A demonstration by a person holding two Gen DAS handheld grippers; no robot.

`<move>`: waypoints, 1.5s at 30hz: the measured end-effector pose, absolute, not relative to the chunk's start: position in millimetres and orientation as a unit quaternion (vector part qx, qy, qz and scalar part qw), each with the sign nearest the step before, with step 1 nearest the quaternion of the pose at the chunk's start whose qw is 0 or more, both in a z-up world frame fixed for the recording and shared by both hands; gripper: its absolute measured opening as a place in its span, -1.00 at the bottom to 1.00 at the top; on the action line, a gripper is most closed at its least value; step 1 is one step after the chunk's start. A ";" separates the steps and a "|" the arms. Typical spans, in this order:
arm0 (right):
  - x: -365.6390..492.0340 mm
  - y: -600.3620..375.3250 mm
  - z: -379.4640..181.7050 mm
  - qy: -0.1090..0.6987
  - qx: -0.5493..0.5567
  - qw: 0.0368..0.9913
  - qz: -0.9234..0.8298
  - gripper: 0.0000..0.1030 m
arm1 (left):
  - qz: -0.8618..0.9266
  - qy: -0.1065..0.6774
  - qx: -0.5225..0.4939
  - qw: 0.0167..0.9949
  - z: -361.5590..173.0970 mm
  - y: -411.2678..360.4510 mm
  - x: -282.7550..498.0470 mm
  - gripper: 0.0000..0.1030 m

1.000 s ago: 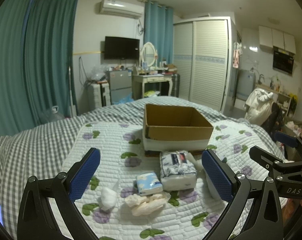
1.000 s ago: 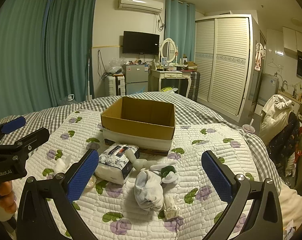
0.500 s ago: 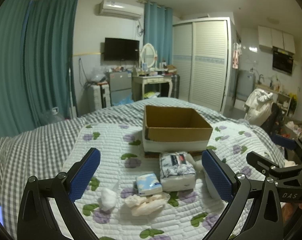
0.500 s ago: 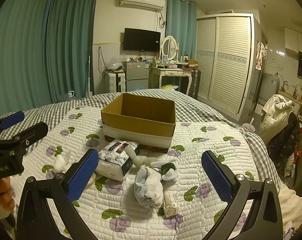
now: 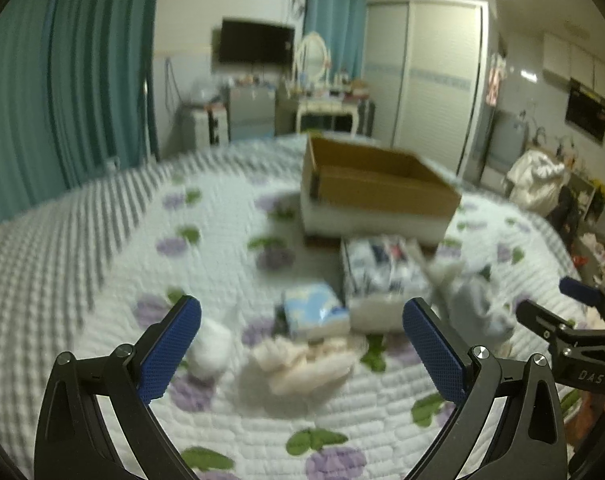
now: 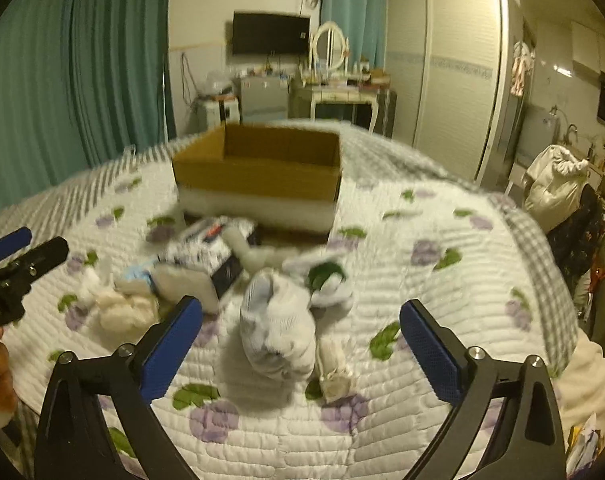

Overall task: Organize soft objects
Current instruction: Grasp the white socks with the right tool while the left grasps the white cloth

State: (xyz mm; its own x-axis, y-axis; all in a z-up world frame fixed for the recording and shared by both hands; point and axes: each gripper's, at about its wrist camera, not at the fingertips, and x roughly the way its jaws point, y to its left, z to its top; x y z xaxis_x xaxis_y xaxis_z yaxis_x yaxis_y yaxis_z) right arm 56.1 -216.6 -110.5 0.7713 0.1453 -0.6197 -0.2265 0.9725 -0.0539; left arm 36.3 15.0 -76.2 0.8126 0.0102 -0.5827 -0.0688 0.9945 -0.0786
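An open cardboard box (image 5: 378, 188) (image 6: 262, 172) stands on the quilted bed. In front of it lie soft things: a patterned tissue pack (image 5: 382, 280) (image 6: 206, 256), a small blue pack (image 5: 314, 314), a cream cloth (image 5: 302, 364) (image 6: 122, 308), a white wad (image 5: 212, 344) and a white sock bundle (image 6: 278, 328) (image 5: 478, 308). My left gripper (image 5: 301, 344) is open and empty above the cream cloth. My right gripper (image 6: 300, 344) is open and empty above the sock bundle. Both views are blurred.
The quilt (image 5: 102, 240) with purple flowers covers a checked bedspread. A small rolled item (image 6: 334, 368) lies by the sock bundle. Green curtains (image 5: 62, 80), a dresser with a mirror (image 6: 330, 80) and a wardrobe (image 6: 454, 72) stand behind the bed.
Both grippers have moved forward and down toward the soft things, which now look larger. Both stay open.
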 end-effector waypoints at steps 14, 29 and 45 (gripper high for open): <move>99.9 -182.7 -175.4 0.393 -0.086 0.909 0.110 0.41 | -0.009 0.407 -0.038 0.912 -148.3 -3.6 71.9 0.68; 88.9 -193.7 -170.5 0.392 -0.083 0.910 0.109 -0.22 | 0.013 0.405 -0.037 0.914 -149.4 14.6 73.2 -0.58; 32.3 -200.2 -94.4 0.330 -0.050 0.927 0.173 -0.25 | -0.045 0.328 -0.038 0.943 -61.3 1.2 15.1 -0.63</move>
State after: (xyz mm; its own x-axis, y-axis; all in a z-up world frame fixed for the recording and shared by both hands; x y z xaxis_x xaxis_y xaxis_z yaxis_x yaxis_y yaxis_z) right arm 32.3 -200.2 -94.4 0.7225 0.2884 -0.6283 -0.3540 0.9350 0.0222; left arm 15.1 1.2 -61.3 0.7806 -0.1090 -0.6155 0.0591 0.9931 -0.1010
